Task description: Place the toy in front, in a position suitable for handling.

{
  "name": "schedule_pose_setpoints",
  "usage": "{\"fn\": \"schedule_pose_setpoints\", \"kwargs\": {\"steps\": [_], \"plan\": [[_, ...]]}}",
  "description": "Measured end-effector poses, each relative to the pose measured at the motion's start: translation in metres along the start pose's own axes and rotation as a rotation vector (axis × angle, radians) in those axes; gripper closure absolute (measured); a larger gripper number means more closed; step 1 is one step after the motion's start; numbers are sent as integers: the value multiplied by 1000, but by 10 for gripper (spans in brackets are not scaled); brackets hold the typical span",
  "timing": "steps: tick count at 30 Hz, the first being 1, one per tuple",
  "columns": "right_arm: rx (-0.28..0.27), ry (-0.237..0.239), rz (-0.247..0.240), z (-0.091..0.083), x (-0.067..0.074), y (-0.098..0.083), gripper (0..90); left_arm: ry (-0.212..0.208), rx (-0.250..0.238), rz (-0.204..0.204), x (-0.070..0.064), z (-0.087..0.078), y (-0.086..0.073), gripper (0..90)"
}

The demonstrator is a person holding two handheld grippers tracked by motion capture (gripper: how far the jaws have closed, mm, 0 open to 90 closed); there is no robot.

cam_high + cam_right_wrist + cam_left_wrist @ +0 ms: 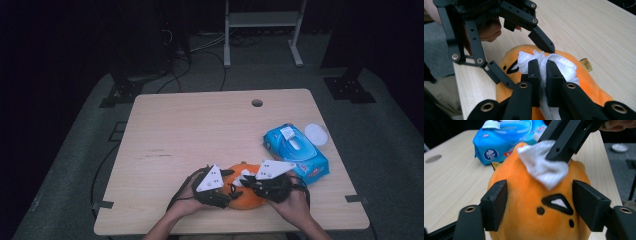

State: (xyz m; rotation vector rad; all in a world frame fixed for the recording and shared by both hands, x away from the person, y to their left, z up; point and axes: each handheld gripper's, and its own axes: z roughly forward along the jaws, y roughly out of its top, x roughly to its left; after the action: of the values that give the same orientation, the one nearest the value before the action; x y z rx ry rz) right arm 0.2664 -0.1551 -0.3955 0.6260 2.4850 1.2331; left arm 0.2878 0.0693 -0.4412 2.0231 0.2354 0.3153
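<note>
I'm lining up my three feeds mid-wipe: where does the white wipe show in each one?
High view: white wipe, bottom centre, on the orange plush toy.
Left gripper view: wipe upper centre, held by the right gripper.
Right gripper view: wipe centre, pinched between the jaws.
Shared landmark: the plush toy.

Wipes pack (499, 142) logo: we see a round white emblem, its lettering too blurred to read.
Toy's side tag (586, 65): we make out tiny dark marks, perhaps letters.
</note>
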Motion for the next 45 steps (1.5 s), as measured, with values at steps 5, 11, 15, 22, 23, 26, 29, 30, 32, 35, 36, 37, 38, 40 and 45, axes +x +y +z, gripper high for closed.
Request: {"fn": "schedule_pose_setpoints", "kwargs": {"steps": [5, 11, 15, 22, 23, 26, 29, 30, 32, 35, 36, 37, 38, 40, 45], "plan": [[-9, -42, 71, -12, -24, -12, 832, -6, 11, -47, 11, -6, -7, 344], [-10, -35, 62, -8, -15, -12, 833, 4, -36, -18, 7, -6, 3, 215], [-23, -7, 29, -4, -5, -4, 833, -5, -10, 10, 2, -4, 3, 302], [-34, -9, 88, -12, -21, -13, 832, -11, -2, -51, 15, -9, -7, 351], [-38, -13, 111, -16, -25, -16, 832, -12, -3, -63, 18, -12, -8, 350], [-45, -1, 119, -15, -24, -15, 832, -16, -15, -67, 17, -12, -6, 297], [-46, 16, 81, -9, -13, -10, 832, -10, -15, -25, 11, -10, 0, 277], [-46, 16, 81, -9, -13, -10, 832, -10, -15, -25, 11, -10, 0, 304], [-42, 15, 80, -11, -16, -10, 832, 5, 0, -62, 15, -10, -3, 339], [-39, 26, 103, -14, -20, -14, 832, 17, -1, -111, 21, -12, -7, 350], [-39, 30, 98, -15, -19, -15, 831, 21, -2, -126, 24, -13, -8, 352], [-36, 36, 96, -16, -17, -16, 831, 23, -5, -143, 25, -14, -9, 354], [-36, 36, 96, -16, -17, -16, 831, 23, -5, -143, 25, -14, -9, 353], [-32, 52, 84, -19, -12, -18, 831, 11, -17, -169, 29, -15, -13, 351], [-35, 56, 96, -19, -15, -19, 831, -15, -25, -108, 21, -12, -11, 352]]}}
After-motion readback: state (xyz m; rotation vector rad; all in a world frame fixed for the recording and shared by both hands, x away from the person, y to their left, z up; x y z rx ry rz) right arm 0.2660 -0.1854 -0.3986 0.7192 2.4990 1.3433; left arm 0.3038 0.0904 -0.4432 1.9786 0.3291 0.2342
